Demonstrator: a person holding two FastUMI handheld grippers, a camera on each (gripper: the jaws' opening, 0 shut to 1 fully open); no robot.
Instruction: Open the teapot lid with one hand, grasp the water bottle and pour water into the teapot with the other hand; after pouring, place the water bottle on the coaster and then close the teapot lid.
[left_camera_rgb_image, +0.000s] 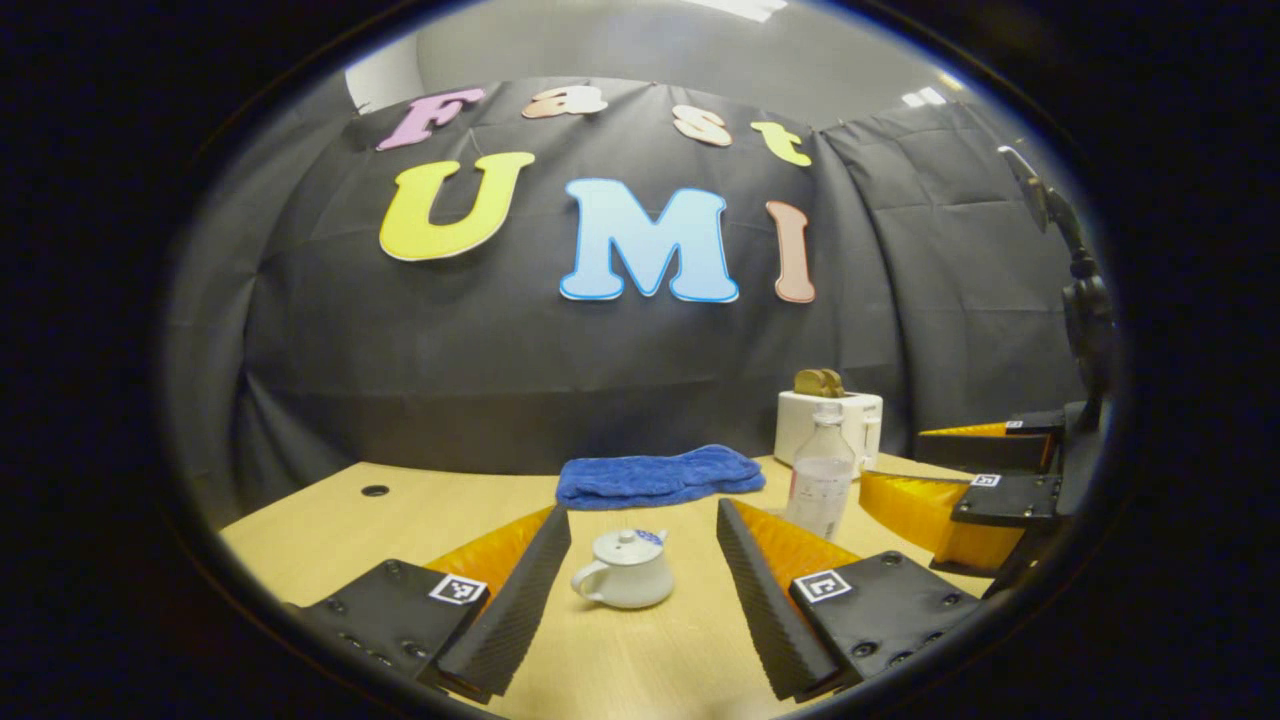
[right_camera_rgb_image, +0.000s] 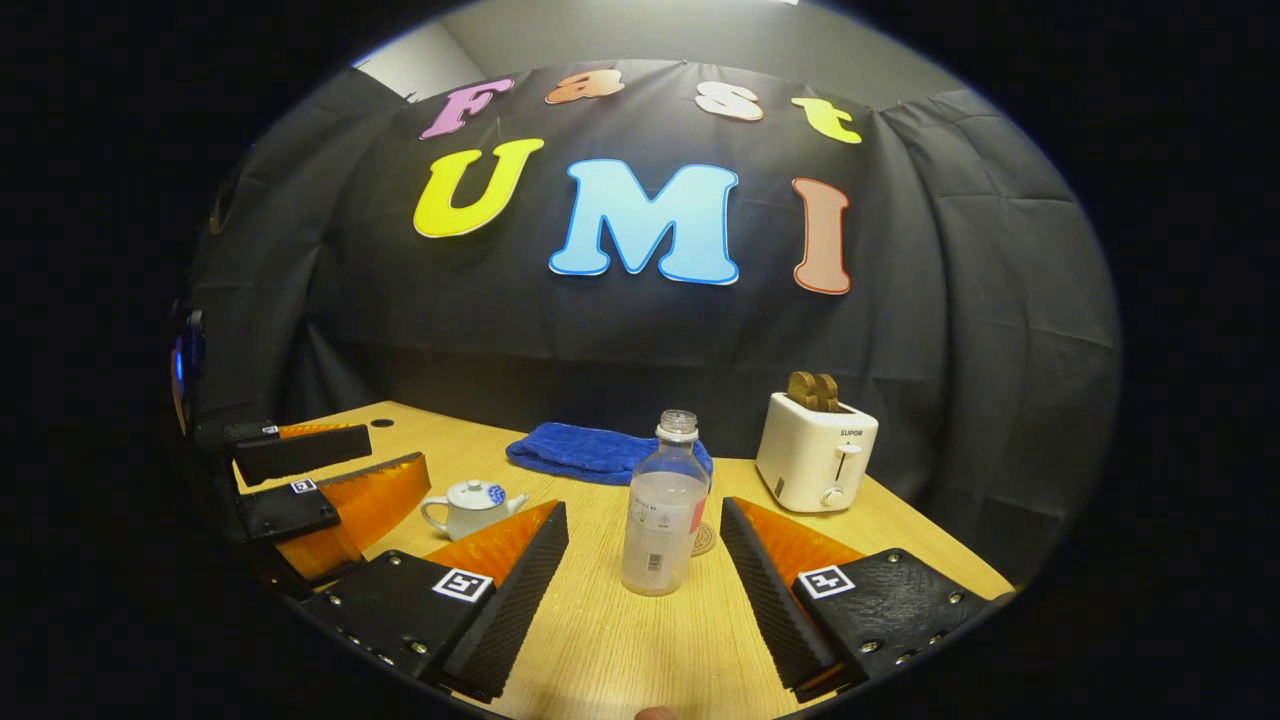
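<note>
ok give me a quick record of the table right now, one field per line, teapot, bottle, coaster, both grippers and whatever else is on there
teapot: white teapot on the wooden table, lid on
water bottle: clear bottle upright, uncapped
coaster: coaster partly hidden just behind the bottle
left gripper: left gripper open, jaws either side of the teapot, not touching
right gripper: right gripper open, lined up on the bottle, not touching
other: blue towel; white toaster with toast in it
</note>
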